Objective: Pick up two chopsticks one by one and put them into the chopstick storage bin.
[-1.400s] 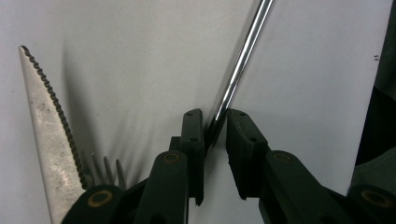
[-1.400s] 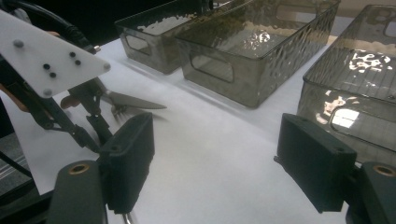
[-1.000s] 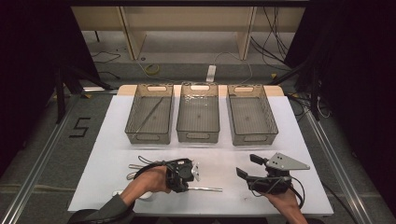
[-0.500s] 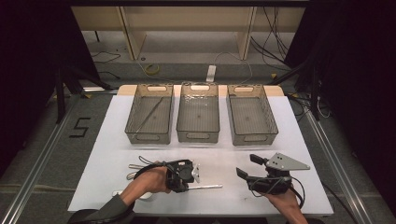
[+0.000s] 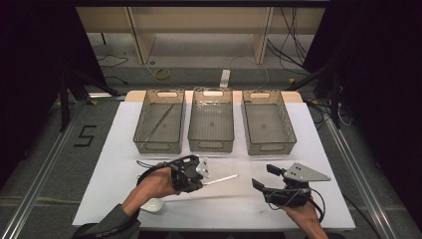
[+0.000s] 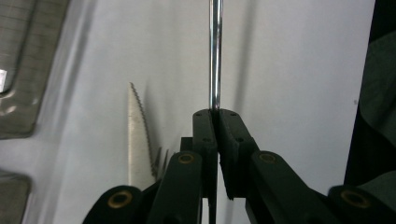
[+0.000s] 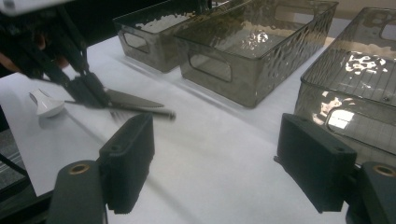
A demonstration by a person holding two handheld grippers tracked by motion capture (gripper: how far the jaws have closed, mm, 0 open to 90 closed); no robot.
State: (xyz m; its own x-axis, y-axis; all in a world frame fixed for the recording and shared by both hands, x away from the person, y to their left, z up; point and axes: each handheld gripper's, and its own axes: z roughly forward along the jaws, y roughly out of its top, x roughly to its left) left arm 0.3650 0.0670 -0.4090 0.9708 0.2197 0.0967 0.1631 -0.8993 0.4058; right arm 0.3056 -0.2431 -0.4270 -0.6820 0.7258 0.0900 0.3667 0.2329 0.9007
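Note:
My left gripper [image 5: 201, 180] hovers over the near left of the white table [image 5: 119, 149], shut on a shiny metal utensil handle [image 5: 222, 179] that sticks out to the right. In the left gripper view the jaws [image 6: 216, 114] pinch that chrome handle [image 6: 215, 51]. A serrated knife blade [image 6: 137, 135] and fork tines [image 6: 161, 158] show just beside them; I cannot tell whether these are held too. My right gripper [image 5: 263, 177] rests at the near right, open and holding nothing [image 7: 215, 158]. It looks across at the left gripper [image 7: 86, 88].
Three clear plastic bins stand in a row at the back: left [image 5: 160, 147], middle [image 5: 211, 145], right [image 5: 268, 147]. The left bin holds a long thin utensil [image 5: 160, 122]. A white spoon [image 5: 152, 204] lies by the left wrist near the table's front edge.
My left gripper has risen off the table with the metal handle in its jaws, so the handle now slants above the surface. The right gripper has stayed put.

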